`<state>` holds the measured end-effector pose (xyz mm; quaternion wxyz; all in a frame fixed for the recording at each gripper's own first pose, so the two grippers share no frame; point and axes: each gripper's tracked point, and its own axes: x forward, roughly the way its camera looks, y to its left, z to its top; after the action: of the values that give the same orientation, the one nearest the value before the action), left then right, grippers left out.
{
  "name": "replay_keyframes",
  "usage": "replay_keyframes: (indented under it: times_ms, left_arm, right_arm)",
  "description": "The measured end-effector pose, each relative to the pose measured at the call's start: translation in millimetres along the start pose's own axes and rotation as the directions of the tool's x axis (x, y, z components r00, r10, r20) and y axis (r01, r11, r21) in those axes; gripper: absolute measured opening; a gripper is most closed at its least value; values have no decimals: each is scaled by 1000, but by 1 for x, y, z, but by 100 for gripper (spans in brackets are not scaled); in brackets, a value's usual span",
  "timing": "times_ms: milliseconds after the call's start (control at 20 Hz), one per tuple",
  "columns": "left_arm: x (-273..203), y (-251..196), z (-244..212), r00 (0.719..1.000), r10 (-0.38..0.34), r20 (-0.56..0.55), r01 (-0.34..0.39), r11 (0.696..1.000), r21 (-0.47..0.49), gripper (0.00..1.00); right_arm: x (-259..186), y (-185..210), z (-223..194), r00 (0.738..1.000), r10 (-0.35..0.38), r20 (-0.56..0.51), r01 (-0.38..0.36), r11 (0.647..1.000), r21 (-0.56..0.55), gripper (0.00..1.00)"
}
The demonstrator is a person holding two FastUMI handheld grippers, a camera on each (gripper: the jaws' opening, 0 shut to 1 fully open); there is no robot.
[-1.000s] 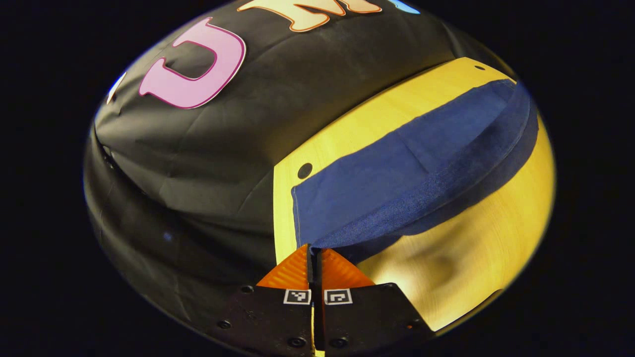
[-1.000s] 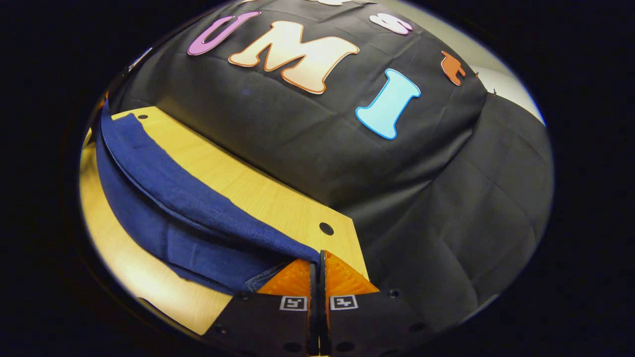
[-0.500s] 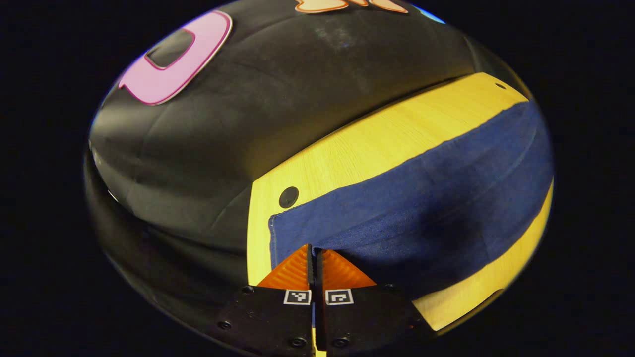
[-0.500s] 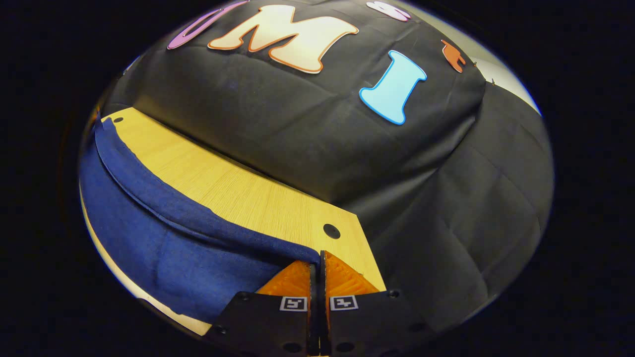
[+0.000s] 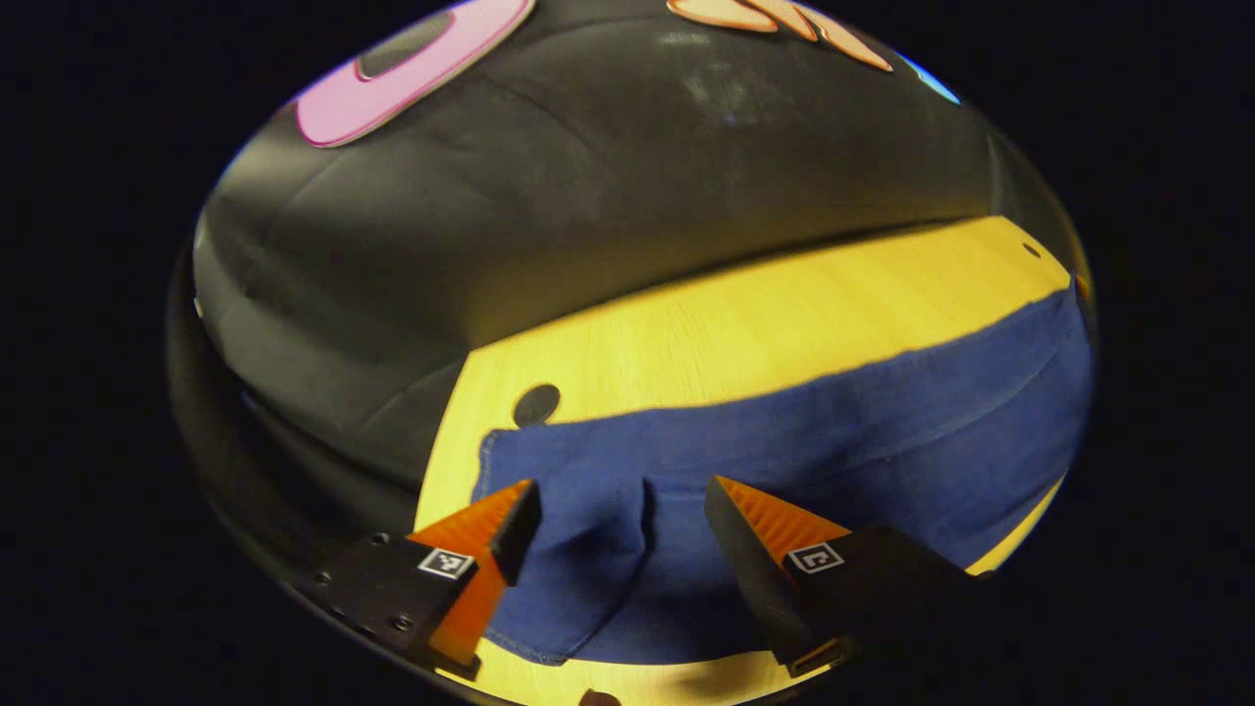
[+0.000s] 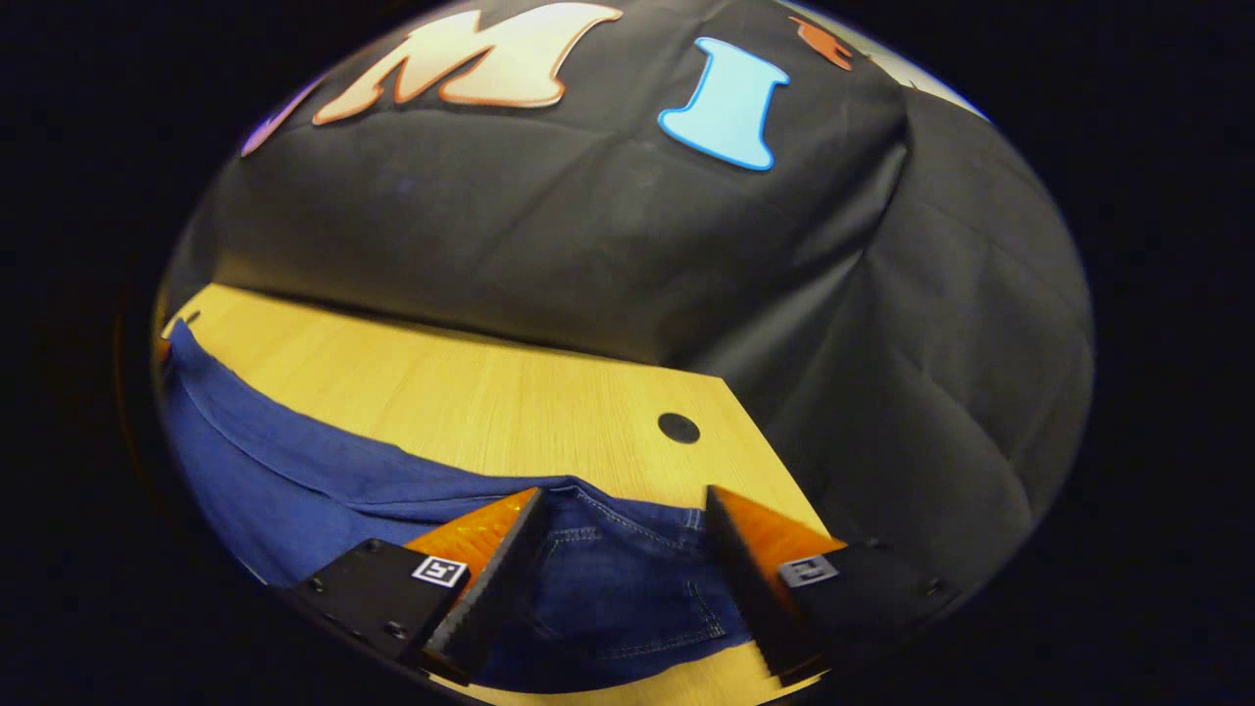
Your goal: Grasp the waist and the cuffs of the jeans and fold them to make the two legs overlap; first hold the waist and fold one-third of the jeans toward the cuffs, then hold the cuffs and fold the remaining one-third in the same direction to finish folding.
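Note:
Dark blue jeans (image 5: pixel 833 441) lie folded lengthwise on the wooden table (image 5: pixel 745 324), one leg on top of the other. In the left gripper view my left gripper (image 5: pixel 623 495) stands open just over the cuff end, a small ridge of cloth between its orange fingers (image 5: pixel 480 529). In the right gripper view my right gripper (image 6: pixel 623 505) is open above the waist end of the jeans (image 6: pixel 608 579), where a stitched pocket shows. Nothing is held between either pair of fingers.
The table's far edge runs along the black cloth wall (image 6: pixel 588 245). A round dark hole (image 5: pixel 536 404) sits in the table near the cuff corner, and another hole (image 6: pixel 677 428) lies near the waist corner. Bare wood (image 6: pixel 461 392) lies behind the jeans.
Both grippers came down with the lifted edge of the jeans, laying it flat over the other leg, then opened and let go of the cloth.

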<state>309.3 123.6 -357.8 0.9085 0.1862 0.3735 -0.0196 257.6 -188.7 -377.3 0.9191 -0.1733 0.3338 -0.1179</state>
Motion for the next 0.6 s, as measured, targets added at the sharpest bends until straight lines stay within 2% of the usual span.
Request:
replay_keyframes:
  times_ms: [50, 150, 250, 400, 550, 600]
  left_arm:
    - [-1, -1, 12, 999, 1, 51, 2, 998, -55, 95]
    - [-21, -10, 38, 990, -16, 138, 37, 988, -148, 95]
    - [-45, -19, 58, 979, -26, 203, 66, 979, -192, 95]
    - [-88, -37, 84, 962, -40, 272, 108, 965, -239, 95]
    - [-124, -63, 103, 935, -77, 347, 190, 933, -307, 96]
    - [-138, -70, 107, 931, -74, 357, 195, 929, -316, 95]
  right_arm:
    - [-10, -14, 4, 1000, -14, 19, 14, 1000, 15, 100]
    - [-16, -44, 6, 999, -44, 30, 42, 997, 58, 99]
    - [-18, -75, -5, 997, -79, 15, 77, 991, 106, 99]
    - [-16, -119, -39, 993, -104, -57, 113, 978, 177, 99]
    - [3, -145, -78, 988, -99, -118, 127, 957, 260, 100]
    - [9, -151, -92, 985, -89, -150, 131, 944, 303, 100]
